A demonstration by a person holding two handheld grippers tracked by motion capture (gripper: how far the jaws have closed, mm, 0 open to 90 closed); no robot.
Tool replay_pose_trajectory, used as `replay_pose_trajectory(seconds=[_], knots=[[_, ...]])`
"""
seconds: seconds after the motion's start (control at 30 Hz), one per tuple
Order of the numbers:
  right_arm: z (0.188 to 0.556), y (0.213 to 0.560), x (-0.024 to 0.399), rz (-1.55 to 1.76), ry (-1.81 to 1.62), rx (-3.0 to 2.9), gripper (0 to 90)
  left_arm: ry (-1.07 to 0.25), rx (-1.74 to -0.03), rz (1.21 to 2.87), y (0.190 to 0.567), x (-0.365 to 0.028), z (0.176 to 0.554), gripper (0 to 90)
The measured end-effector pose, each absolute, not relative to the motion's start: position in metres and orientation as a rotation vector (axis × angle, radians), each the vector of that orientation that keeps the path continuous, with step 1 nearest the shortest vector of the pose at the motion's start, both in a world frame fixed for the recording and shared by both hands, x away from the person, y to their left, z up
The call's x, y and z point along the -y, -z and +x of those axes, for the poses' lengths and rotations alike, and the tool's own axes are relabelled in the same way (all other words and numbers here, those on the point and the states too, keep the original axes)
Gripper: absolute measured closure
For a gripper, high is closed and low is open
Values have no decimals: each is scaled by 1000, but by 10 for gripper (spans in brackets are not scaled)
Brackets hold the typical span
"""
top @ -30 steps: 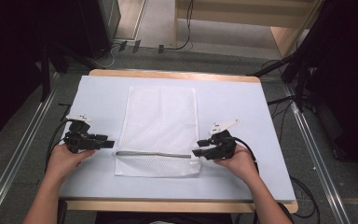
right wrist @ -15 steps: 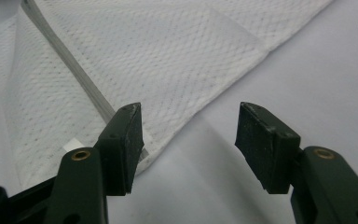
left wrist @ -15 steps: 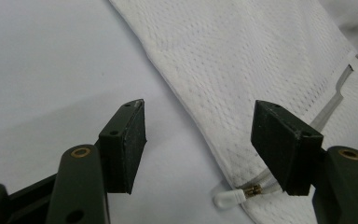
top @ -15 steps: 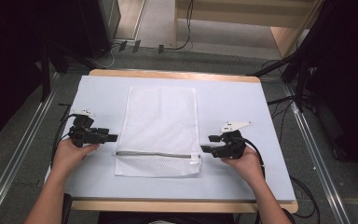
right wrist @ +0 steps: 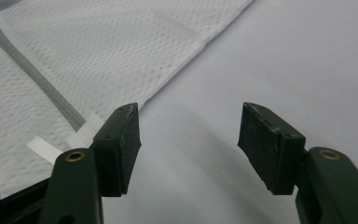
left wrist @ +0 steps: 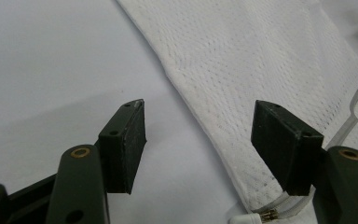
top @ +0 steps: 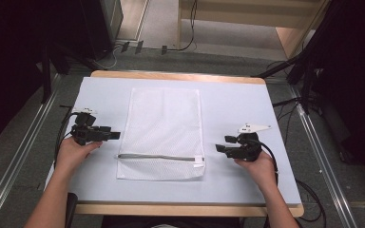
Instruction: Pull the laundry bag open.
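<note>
Table (top: 275, 142) w/ pale sheet on top, wooden edge showing at near and far sides. Dead centre on it: the bag (top: 164, 128), white mesh, lying flat, long side running away from the person. Everything else is placed off that bag.

Zip (top: 159, 157) runs across the bag close to its near end, grey line, left edge to right edge; a small white tab sits at the zip's right end.

Left gripper (top: 114, 135) sits just off the bag's left edge, level w/ a spot a bit beyond the zip, pointing in at the bag. Jaws have just been opening and stand wide apart, nothing clamped. In the left gripper view (left wrist: 209, 140) the bag's edge runs between the two jaws, pads clear of the mesh; zip end w/ its metal bit shows at the bottom by the right jaw.

Right gripper (top: 220, 143) sits off the bag's right edge, about level w/ the zip, near but apart from the bag, pointing in. Jaws have just been opening too, now spread, holding nothing. Right gripper view (right wrist: 189, 144): bare sheet between the jaws, bag corner and white tab beside the left jaw.

Both hands grip the handles; cables trail back toward the person.
</note>
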State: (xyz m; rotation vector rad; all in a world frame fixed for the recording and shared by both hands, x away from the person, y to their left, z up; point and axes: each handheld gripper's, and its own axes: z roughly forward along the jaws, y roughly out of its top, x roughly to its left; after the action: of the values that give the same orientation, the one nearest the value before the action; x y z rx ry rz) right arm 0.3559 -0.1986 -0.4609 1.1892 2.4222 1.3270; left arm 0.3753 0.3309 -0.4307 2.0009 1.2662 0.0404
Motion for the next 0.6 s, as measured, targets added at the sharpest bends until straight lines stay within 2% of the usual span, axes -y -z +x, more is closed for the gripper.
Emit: replay_pose_trajectory(seconds=[0.6], knots=[[360, 465, 204, 1238, -1305, -2398, 356, -50, -1290, 2014, 433, -331, 376, 357]])
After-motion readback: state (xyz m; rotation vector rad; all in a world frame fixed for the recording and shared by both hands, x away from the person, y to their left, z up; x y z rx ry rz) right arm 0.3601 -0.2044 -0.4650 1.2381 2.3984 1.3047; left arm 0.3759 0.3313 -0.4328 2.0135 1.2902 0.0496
